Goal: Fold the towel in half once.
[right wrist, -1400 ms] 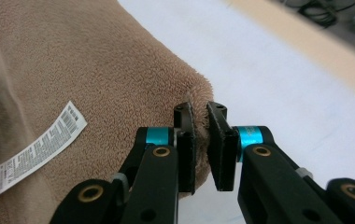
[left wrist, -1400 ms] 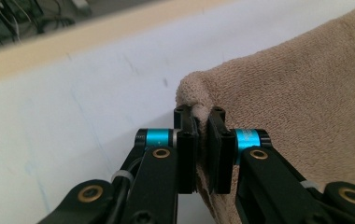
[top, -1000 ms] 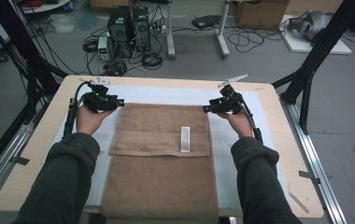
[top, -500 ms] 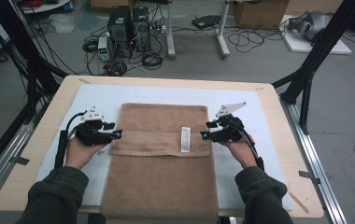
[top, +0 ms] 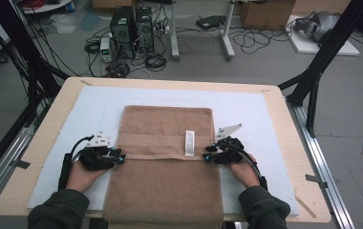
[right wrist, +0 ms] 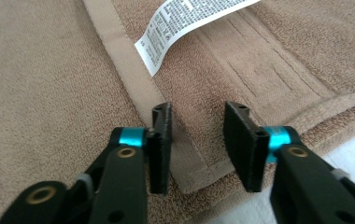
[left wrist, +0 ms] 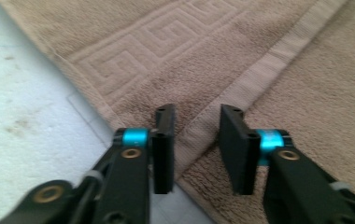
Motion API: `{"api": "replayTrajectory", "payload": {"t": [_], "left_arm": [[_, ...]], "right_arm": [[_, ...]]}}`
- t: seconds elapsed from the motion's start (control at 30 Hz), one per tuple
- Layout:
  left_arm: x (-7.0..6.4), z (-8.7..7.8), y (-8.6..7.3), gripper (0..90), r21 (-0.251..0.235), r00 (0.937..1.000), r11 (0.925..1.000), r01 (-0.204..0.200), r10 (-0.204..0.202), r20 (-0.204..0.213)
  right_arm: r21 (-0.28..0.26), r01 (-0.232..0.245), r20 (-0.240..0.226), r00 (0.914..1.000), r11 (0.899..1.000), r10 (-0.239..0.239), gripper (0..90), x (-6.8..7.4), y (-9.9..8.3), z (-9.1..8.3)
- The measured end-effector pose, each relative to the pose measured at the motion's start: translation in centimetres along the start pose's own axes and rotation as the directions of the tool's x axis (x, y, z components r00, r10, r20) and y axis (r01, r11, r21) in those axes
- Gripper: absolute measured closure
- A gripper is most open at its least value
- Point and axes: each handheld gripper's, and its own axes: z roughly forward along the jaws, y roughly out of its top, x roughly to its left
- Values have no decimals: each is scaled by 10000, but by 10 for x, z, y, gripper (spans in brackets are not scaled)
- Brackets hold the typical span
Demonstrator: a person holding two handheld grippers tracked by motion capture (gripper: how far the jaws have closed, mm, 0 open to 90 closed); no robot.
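Brown terry towel [top: 167, 162] lies folded along the middle of a white foam mat [top: 256, 112] that covers a pale wooden table [top: 289, 124], its near end hanging over the table's 6 o'clock edge. A hemmed flap edge crosses the towel from side to side, and a white care label [top: 189, 142] lies flat just above that hem, toward 3 o'clock of the towel's centre. The left gripper [top: 118, 156] sits at the towel's 9 o'clock edge, right at the end of the hem; in the left gripper view its jaws stand apart with the hem band [left wrist: 255, 79] running between them, nothing clamped. The right gripper [top: 209, 155] sits at the towel's 3 o'clock edge on the same hem line, just beside the label; in the right gripper view its jaws also stand apart, straddling the flap's stitched corner [right wrist: 192, 175], with the label at 12 o'clock of them. Beyond the table's 12 o'clock side, two black computer towers [top: 132, 26] and loose cables [top: 261, 40] lie on a grey floor.
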Motion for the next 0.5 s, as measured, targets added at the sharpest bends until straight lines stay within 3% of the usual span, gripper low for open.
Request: {"api": "replayTrajectory", "payload": {"t": [0.2, 0.37, 0.5], "left_arm": [[-7, 3, 2, 802, 76, 9973, 9995, -318, 323, -658], [-5, 2, 4, 858, 19, 9981, 9999, -126, 127, -595], [-5, -3, 8, 860, -147, 9990, 9999, -27, 20, -453]], "right_arm": [[-142, -209, -145, 9997, 9997, 207, 803, -3, -1, 1], [-243, -388, -386, 9985, 9990, 379, 838, -7, -1, 0], [-589, -400, -294, 9988, 9975, 383, 848, -8, 2, -10]]}}
